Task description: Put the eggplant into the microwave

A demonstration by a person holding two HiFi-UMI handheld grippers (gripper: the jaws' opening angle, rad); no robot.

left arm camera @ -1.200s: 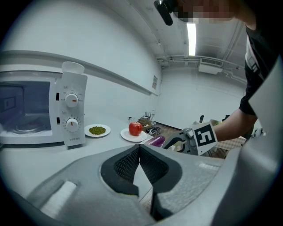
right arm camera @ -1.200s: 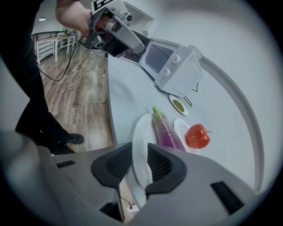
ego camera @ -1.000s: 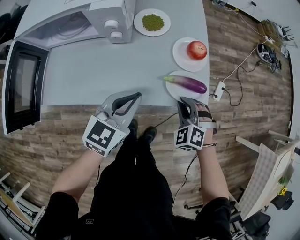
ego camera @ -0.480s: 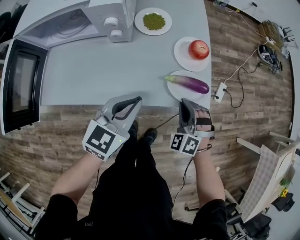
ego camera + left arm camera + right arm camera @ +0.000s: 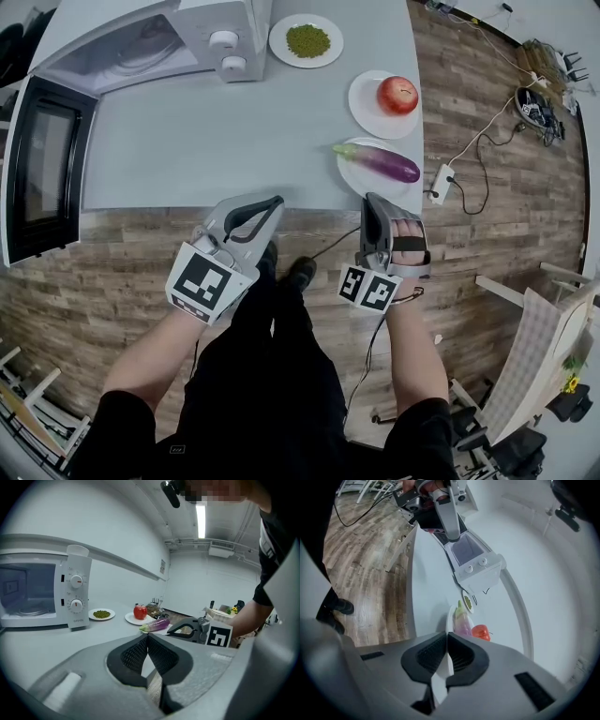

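A purple eggplant [image 5: 380,161] with a green stem lies on a white plate [image 5: 349,176] at the grey table's near right edge. It also shows as the eggplant [image 5: 157,625] in the left gripper view and the eggplant [image 5: 462,620] in the right gripper view. The white microwave [image 5: 141,47] stands at the far left with its door [image 5: 47,169] swung open. My right gripper [image 5: 367,201] hovers just short of the plate. Its jaws have just been closing and now meet with nothing between them. My left gripper [image 5: 277,201] sits at the table's front edge, shut and empty.
A red apple [image 5: 397,96] on a plate sits behind the eggplant. A plate of green beans [image 5: 307,41] stands beside the microwave. A power strip [image 5: 438,180] and cables lie on the wooden floor to the right of the table.
The right gripper has tilted and rolled in place, and its jaws have come together. The left gripper has stayed where it was.
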